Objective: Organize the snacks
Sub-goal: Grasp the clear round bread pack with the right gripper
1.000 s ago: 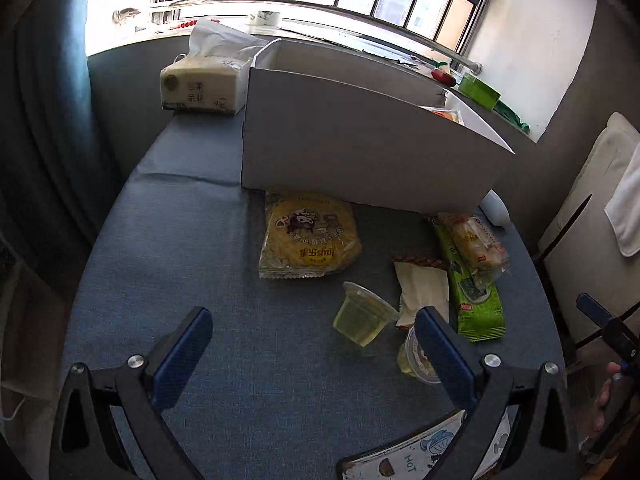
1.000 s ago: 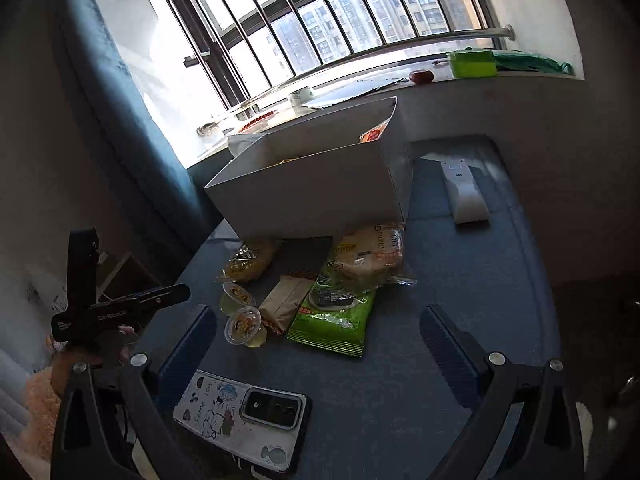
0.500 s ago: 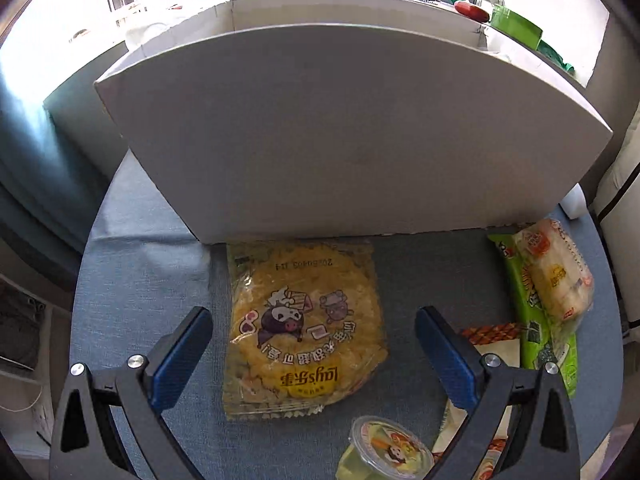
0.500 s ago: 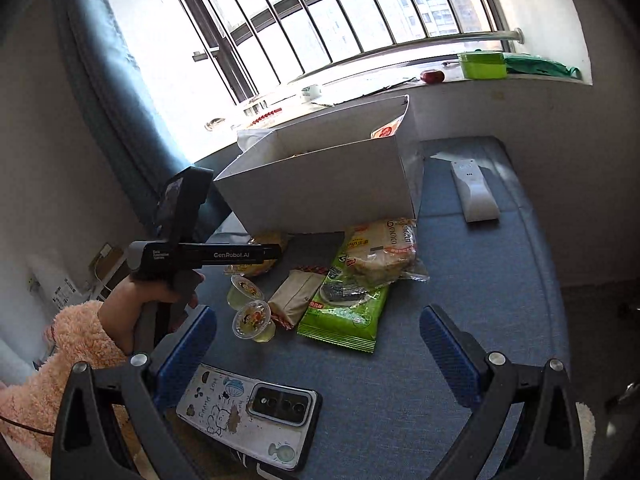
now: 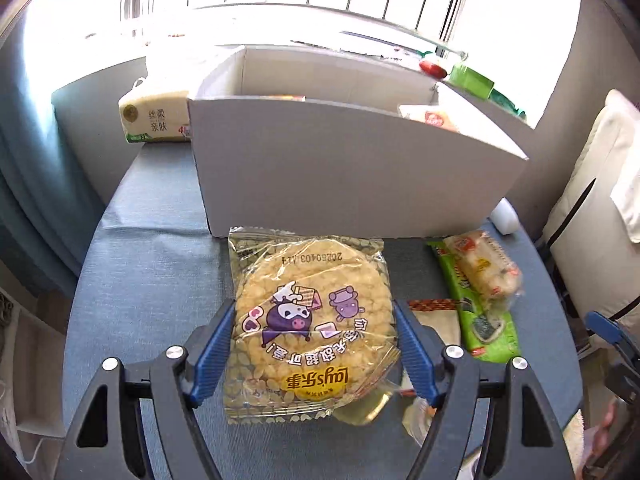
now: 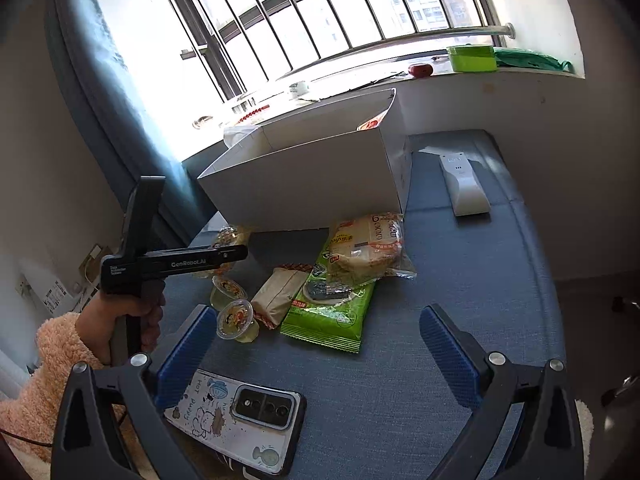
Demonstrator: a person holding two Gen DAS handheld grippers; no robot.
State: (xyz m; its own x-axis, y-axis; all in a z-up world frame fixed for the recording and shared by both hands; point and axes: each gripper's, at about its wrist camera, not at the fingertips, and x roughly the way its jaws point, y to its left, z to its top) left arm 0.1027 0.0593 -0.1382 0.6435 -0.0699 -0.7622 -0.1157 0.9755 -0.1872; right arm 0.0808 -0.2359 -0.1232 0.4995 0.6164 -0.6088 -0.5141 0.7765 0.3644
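My left gripper [image 5: 314, 354] is shut on a yellow round puffed-snack packet [image 5: 310, 328] and holds it in front of the white cardboard box [image 5: 344, 176]. The box also shows in the right wrist view [image 6: 304, 184], with snacks inside. On the blue table lie a green packet [image 6: 332, 308], a bread packet [image 6: 366, 248] on top of it, a beige wrapped bar [image 6: 278, 294] and two jelly cups [image 6: 236, 318]. My right gripper [image 6: 316, 354] is open and empty, near the table's front edge. The left gripper's body [image 6: 172, 266] shows at the left.
A phone in a white cartoon case [image 6: 236, 414] lies at the front edge between the right fingers. A white remote [image 6: 464, 184] lies right of the box. A tissue pack [image 5: 154, 118] stands left of the box. A windowsill with a green tub [image 6: 472, 58] is behind.
My left gripper closed on the yellow snack packet and lifted it toward the camera, pulling back from the box. The right gripper stayed open and barely moved.
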